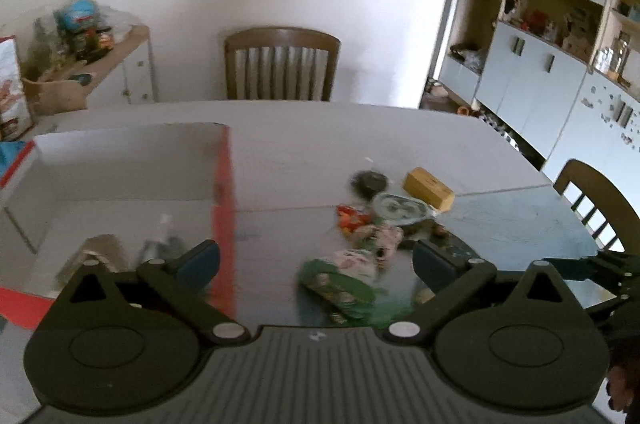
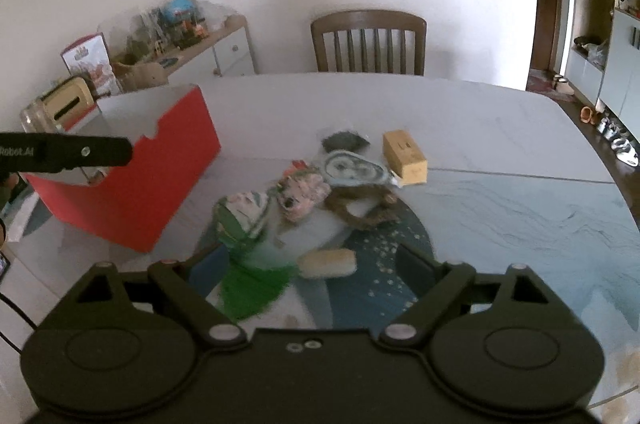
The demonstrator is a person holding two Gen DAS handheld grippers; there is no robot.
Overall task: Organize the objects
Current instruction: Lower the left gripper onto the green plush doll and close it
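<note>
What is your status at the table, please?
Left gripper and right gripper open, empty. Red box left; pile of small items loose on table. Nothing blocking.

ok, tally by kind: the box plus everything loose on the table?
Box: 1
Block: 1
Packets: 3: green packet, pink packet, grey oval packet
Dark pad: 1
Brown ring: 1
Cream roll: 1
Red-orange scrap: 1
Total: 9
Box contents are too blurred to count.

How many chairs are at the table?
2. One chair stands at the far side of the table, one chair at its right edge. Others may be out of view.
</note>
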